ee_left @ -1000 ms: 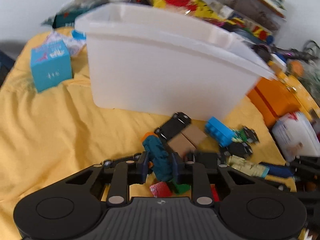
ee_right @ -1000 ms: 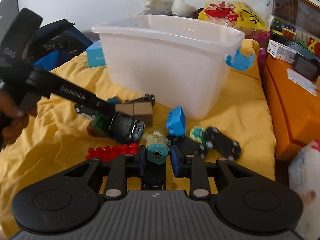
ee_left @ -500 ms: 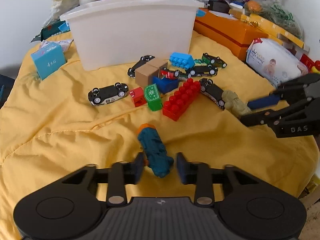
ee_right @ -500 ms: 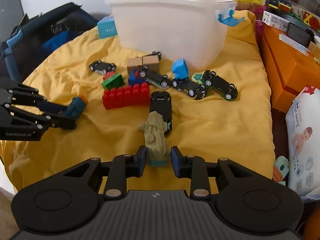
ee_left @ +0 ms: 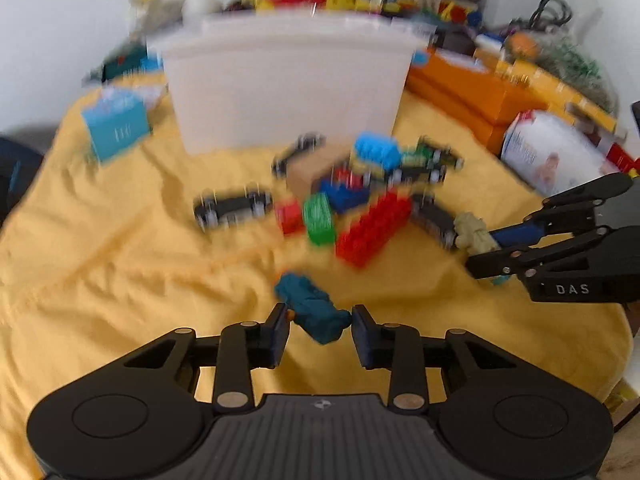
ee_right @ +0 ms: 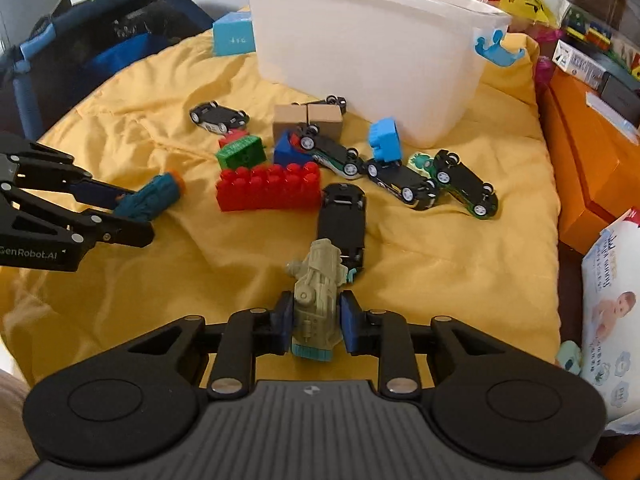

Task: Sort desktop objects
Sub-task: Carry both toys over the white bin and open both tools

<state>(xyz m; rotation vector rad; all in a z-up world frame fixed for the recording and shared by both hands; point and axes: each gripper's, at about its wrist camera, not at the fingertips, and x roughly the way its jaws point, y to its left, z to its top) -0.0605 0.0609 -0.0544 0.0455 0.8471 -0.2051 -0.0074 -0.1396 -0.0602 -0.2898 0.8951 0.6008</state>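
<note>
Yellow cloth [ee_left: 100, 264] covered the whole work surface. In the left wrist view, which was smeared with blur, the left gripper [ee_left: 320, 326] had the teal toy [ee_left: 310, 310] between its fingers. Its jaws had just been closing, and the toy sat skewed across the gap, touching both pads at its corners, so it looked clenched, though only lightly. Beyond it lay the red brick [ee_left: 374, 228], a green block [ee_left: 319, 218] and an overturned black car [ee_left: 230, 208], with the white bin [ee_left: 286, 84] standing at the back of the cloth.

In the right wrist view, the right gripper [ee_right: 316, 322] was clamped on the grey-green toy [ee_right: 318, 300], its jaws having just closed in, both blue pads pressed flat to the toy's sides. The toy's nose pointed toward a black car [ee_right: 342, 216] just ahead. The white bin [ee_right: 368, 48] stood well apart behind the scatter of cars and bricks, and the left gripper [ee_right: 132, 216] showed at the left edge with the teal toy [ee_right: 150, 198] in it.

The main risk, as I judged it, was the teal toy: gripped askew at its corners, it could twist out during the carry to the bin. A low carry could also knock the red brick [ee_right: 268, 188] or the cars.
</note>
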